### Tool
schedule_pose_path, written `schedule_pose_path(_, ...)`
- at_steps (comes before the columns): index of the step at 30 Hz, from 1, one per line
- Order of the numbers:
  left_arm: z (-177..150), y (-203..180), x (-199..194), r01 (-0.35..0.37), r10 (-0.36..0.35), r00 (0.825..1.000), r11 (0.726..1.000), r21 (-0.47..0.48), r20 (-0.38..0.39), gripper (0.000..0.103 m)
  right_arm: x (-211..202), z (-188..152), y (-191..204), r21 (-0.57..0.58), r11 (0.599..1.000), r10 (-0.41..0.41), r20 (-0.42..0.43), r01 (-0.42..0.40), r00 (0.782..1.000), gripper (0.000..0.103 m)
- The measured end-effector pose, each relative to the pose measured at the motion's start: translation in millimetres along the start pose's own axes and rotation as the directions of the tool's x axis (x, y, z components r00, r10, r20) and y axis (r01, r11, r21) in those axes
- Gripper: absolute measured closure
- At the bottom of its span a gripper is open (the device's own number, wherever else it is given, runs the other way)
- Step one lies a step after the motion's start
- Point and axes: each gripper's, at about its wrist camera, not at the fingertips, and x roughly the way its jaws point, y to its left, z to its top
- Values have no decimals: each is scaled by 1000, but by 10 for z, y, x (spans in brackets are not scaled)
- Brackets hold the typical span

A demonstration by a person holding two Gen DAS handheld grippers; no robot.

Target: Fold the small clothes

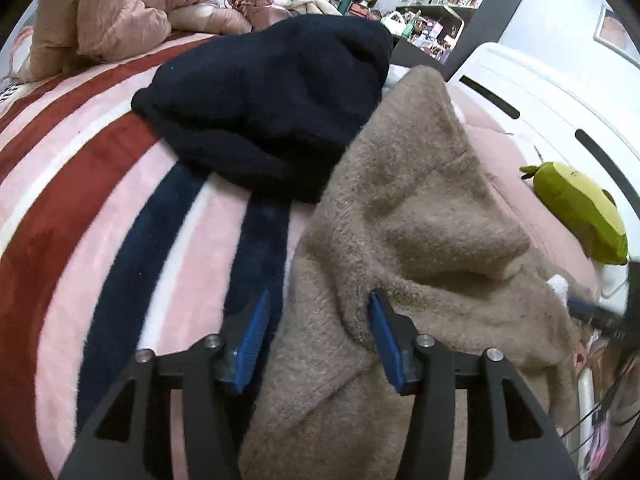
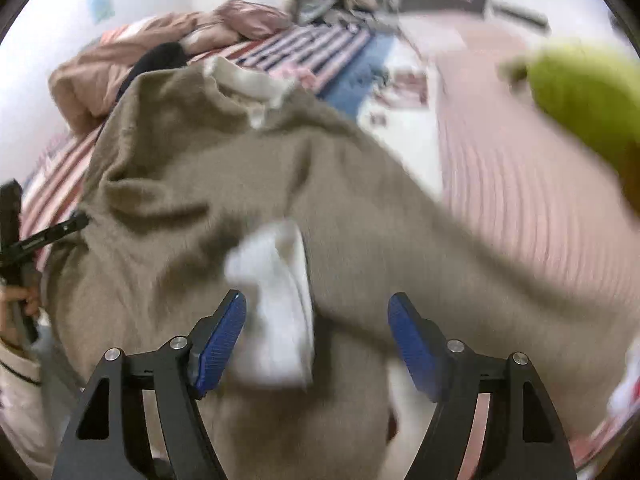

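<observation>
A fuzzy tan sweater [image 1: 420, 216] lies rumpled on the striped bed blanket [image 1: 92, 208]. A dark navy knit garment [image 1: 272, 104] lies beyond it, partly under its edge. My left gripper [image 1: 318, 300] is open, its blue pads either side of a fold of the tan sweater. In the right wrist view the tan sweater [image 2: 180, 184] fills the middle, with a white inner collar [image 2: 244, 84] and a white cuff or label [image 2: 276, 300]. My right gripper [image 2: 318, 304] is open over the sweater, the white piece between its pads. This view is motion-blurred.
A green avocado plush [image 1: 580, 216] lies at the right, also in the right wrist view [image 2: 588, 104]. A pink-brown quilt [image 1: 104, 12] is heaped at the bed's far side. A white slotted headboard [image 1: 552, 92] stands right. Cluttered shelves [image 1: 440, 4] are behind.
</observation>
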Motion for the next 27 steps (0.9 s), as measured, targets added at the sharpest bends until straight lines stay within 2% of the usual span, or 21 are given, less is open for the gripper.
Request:
schedule_pose_path(1,4,-10,-17,-6,6,1000,1000,0,10,41,30,-69,-62,30,999,30,3,-30,1000,40)
schedule_pose_path(2,8,-19,-37,-18,18,1000,1000,-5,20,36,40,-147,-83,60,995,73,36,-75,997,65)
schedule_pose_path(3,14,-20,-61,-22,23,999,1000,-14,24,36,96,-139,-60,74,989,121,59,-125,991,79)
schedule_pose_path(4,18,-22,-90,-13,13,1000,1000,-24,25,36,129,-164,-36,89,982,159,74,-166,984,91)
schedule_pose_path(5,16,-29,-120,0,1,1000,1000,-31,29,36,104,-202,-22,120,975,174,96,-185,980,94)
schedule_pose_path(8,-21,-53,-251,26,-24,999,999,-32,42,35,-90,-344,-16,189,963,161,171,-193,972,100)
schedule_pose_path(9,-40,-56,-288,28,-26,999,999,-29,46,35,-206,-434,-28,220,959,132,201,-176,971,101)
schedule_pose_path(12,-96,-97,-325,50,-49,998,998,-23,40,35,-438,-629,158,226,973,-10,262,-51,965,102)
schedule_pose_path(13,-112,-117,-324,55,-55,998,998,-24,35,35,-489,-727,194,217,976,-24,252,-32,967,102)
schedule_pose_path(14,-115,-148,-320,64,-63,998,998,-24,31,35,-457,-773,175,223,973,5,226,-56,974,101)
schedule_pose_path(16,-108,-168,-333,74,-73,997,997,-25,32,35,-388,-741,86,269,952,82,242,-148,967,101)
schedule_pose_path(18,-91,-201,-379,71,-70,997,997,-24,40,34,-252,-562,24,272,946,106,253,-176,962,83)
schedule_pose_path(20,-91,-218,-432,72,-72,996,997,-11,50,25,-61,-366,42,251,949,134,229,-191,964,35)
schedule_pose_path(21,-97,-235,-464,75,-75,996,997,0,55,24,60,-276,56,251,950,135,199,-184,971,34)
schedule_pose_path(22,-104,-253,-489,79,-79,995,997,10,56,23,133,-254,72,257,952,124,183,-169,975,34)
schedule_pose_path(23,-107,-261,-499,82,-83,995,996,16,57,22,207,-219,100,252,953,127,173,-169,977,41)
schedule_pose_path(24,-117,-277,-512,87,-88,994,996,27,59,22,272,-187,152,224,956,154,168,-190,974,52)
schedule_pose_path(25,-126,-292,-519,89,-91,994,995,35,60,21,303,-182,204,198,961,160,163,-191,974,84)
schedule_pose_path(27,-149,-335,-527,93,-97,993,994,57,61,21,273,-194,292,163,974,128,171,-156,977,94)
